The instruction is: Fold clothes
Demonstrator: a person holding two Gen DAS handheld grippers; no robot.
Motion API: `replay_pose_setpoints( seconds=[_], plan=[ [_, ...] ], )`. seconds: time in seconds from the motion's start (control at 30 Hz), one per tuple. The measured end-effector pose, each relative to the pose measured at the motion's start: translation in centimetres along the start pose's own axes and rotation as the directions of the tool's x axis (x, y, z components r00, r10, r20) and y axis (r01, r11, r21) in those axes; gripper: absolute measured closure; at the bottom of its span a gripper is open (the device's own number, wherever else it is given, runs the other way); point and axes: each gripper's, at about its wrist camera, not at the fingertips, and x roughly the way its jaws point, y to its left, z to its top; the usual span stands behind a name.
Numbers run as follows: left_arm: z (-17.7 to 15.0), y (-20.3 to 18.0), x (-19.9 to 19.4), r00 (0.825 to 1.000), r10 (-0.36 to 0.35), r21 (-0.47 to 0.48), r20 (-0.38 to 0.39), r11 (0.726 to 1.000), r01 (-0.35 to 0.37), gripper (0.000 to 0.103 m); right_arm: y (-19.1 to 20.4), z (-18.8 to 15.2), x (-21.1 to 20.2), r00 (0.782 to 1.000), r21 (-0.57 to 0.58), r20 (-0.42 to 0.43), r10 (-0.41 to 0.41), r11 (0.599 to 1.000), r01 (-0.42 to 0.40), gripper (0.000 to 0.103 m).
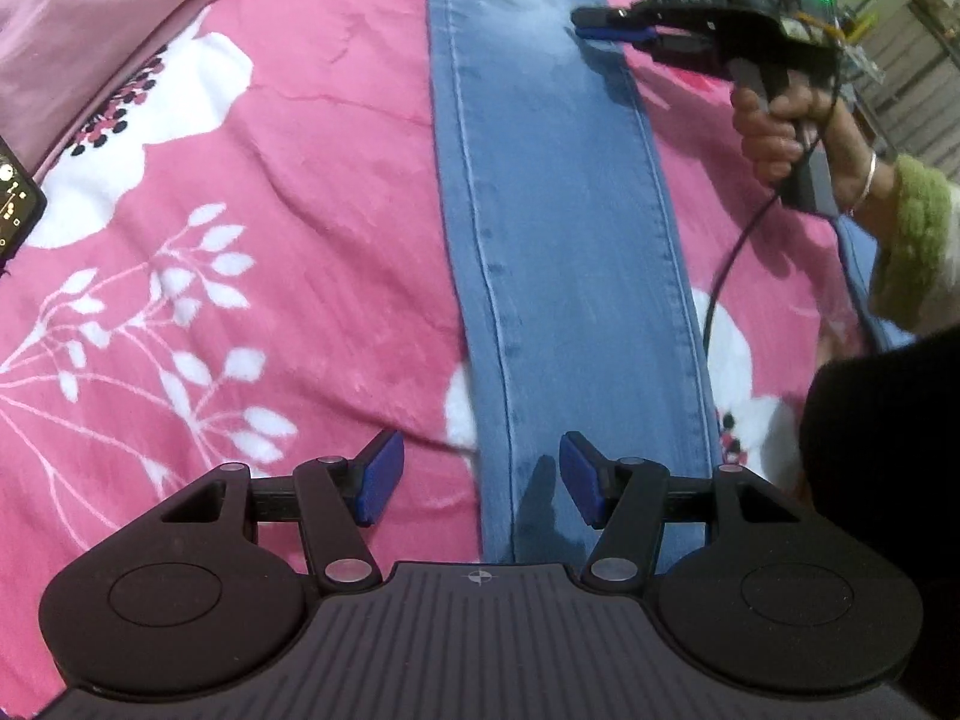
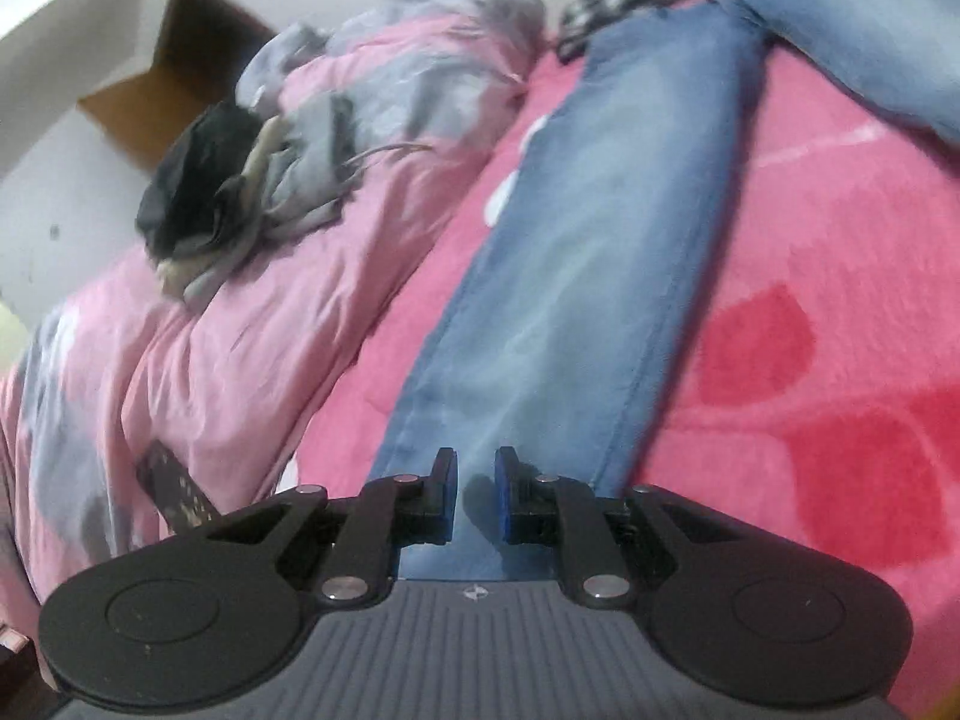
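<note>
jeans (image 1: 558, 228) flat on bedspread (image 1: 270, 276), quilt (image 2: 228, 324) bunched left of them

A home bedroom, seemingly: pink floral bedspread (image 1: 270, 180), rumpled quilt (image 2: 210, 330), clothes heap (image 2: 240, 180).

Soft, even indoor light fills both views. The left gripper (image 1: 480, 477) throws short dark shadows onto the jeans (image 1: 558, 252). The right wrist view is smeared with motion blur, worst across the pink bedspread (image 2: 810, 360). Fisheye bending curves every edge, and corners darken.
</note>
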Motion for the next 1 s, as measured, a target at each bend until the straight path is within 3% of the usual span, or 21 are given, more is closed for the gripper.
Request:
replay_pose_setpoints(
  seconds=[0.07,0.23,0.4,0.47,0.53,0.6,0.73,0.8,0.83,0.87,0.93,1.0],
  plan=[
    [0.2,0.2,-0.1,1.000,-0.001,-0.018,0.004,1.000,0.001,0.046,-0.3,-0.8,0.4,0.999,0.015,-0.017,0.028,0.999,-0.028,0.088],
    [0.7,0.8,-0.4,1.000,-0.003,-0.064,0.014,0.998,0.003,0.046,2.0,-5.3,-0.1,0.985,-0.099,-0.156,0.075,0.991,-0.091,0.088],
    [0.9,1.1,-0.7,1.000,0.001,-0.095,0.021,0.995,0.001,0.046,3.1,-8.6,-1.3,0.941,-0.084,-0.297,0.162,0.977,-0.194,0.088],
    [0.7,1.1,-0.7,1.000,0.008,-0.094,0.020,0.996,-0.006,0.045,3.8,-9.9,-1.5,0.903,-0.086,-0.384,0.193,0.966,-0.243,0.088],
    [0.5,1.0,-0.7,1.000,0.014,-0.093,0.020,0.996,-0.012,0.045,5.0,-11.2,-1.4,0.851,-0.092,-0.477,0.218,0.951,-0.295,0.088],
    [0.3,0.9,-0.7,1.000,0.020,-0.091,0.019,0.996,-0.019,0.046,6.0,-12.7,-1.1,0.775,-0.069,-0.582,0.248,0.934,-0.351,0.088],
    [-0.1,0.8,-0.8,0.999,0.033,-0.090,0.018,0.995,-0.032,0.045,7.9,-14.7,-1.1,0.641,-0.047,-0.724,0.254,0.909,-0.414,0.088],
    [-0.4,0.9,-1.0,0.999,0.040,-0.096,0.018,0.995,-0.038,0.046,9.1,-15.0,-1.4,0.592,-0.092,-0.775,0.221,0.887,-0.452,0.087],
    [-0.5,0.9,-1.1,0.999,0.044,-0.101,0.018,0.994,-0.042,0.046,9.8,-14.8,-1.7,0.584,-0.128,-0.787,0.201,0.872,-0.473,0.087],
    [-0.7,0.9,-1.3,0.999,0.048,-0.105,0.019,0.993,-0.045,0.046,10.3,-14.1,-1.9,0.596,-0.159,-0.780,0.188,0.863,-0.479,0.087],
    [-0.8,1.0,-1.6,0.998,0.053,-0.112,0.024,0.992,-0.050,0.046,10.8,-12.0,-2.3,0.661,-0.209,-0.728,0.180,0.861,-0.464,0.087],
    [-1.0,0.9,-2.0,0.998,0.058,-0.117,0.029,0.992,-0.054,0.046,10.6,-9.4,-2.4,0.743,-0.214,-0.637,0.203,0.880,-0.424,0.087]
  ],
)
